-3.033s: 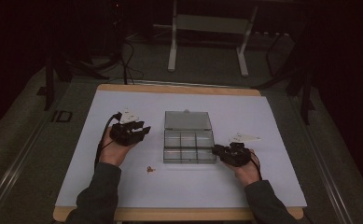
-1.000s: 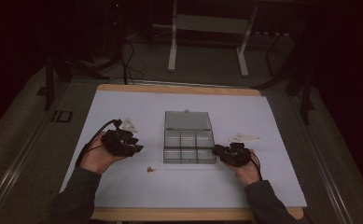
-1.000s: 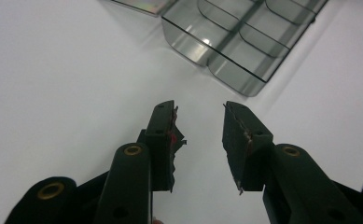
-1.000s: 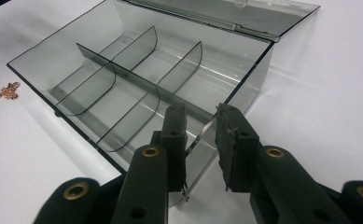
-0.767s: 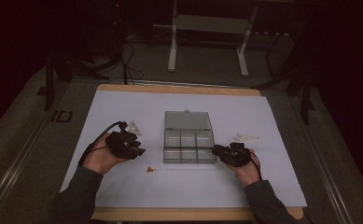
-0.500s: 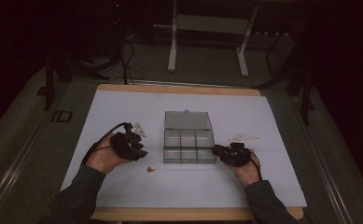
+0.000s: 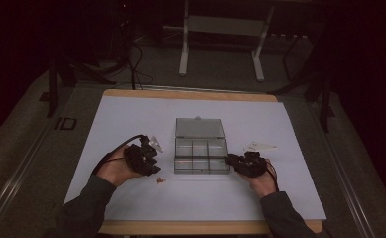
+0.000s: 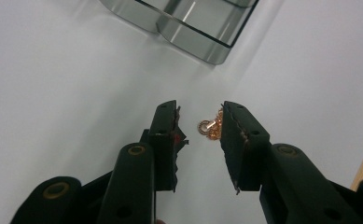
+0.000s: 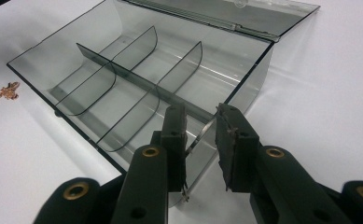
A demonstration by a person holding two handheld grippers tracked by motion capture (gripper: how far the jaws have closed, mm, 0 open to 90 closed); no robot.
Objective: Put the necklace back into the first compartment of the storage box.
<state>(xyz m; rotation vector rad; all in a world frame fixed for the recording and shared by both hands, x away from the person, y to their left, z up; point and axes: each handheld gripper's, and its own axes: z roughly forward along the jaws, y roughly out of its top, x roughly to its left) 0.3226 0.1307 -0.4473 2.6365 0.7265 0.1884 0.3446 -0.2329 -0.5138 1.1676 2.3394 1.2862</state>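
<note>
A: Left gripper [image 8: 200, 122] pointed down at the white-covered worktop [image 7: 131, 119]. Jaws apart, and they have just been closing. A small tangle of copper-coloured jewellery [image 8: 212, 127] lies between the tips, close against the inner face of the jaw on the right of the left gripper view. I cannot tell whether that jaw touches it; the other jaw is clear of it.

B: Location of the jewellery on the worktop?

A: In the high view it [image 7: 159, 180] lies just off the near left corner of the clear compartment box [image 7: 201, 156], apart from the wall. The left gripper [image 7: 151, 166] sits right beside it.

B: Box condition?

A: Lid [image 9: 244, 14] open and laid back flat. Curved dividers split it into compartments; those in view look empty.

B: Right gripper?

A: Right gripper [image 9: 201, 126] at the box's near right corner. Jaws stand one on each side of the end wall, with a gap showing around it. I cannot tell whether the pads press on the wall. In the high view the gripper [image 7: 235, 161] sits against the box's right end.

B: Other items?

A: A pale flat piece [image 7: 261, 146] lies right of the box, well apart from the jewellery.
</note>
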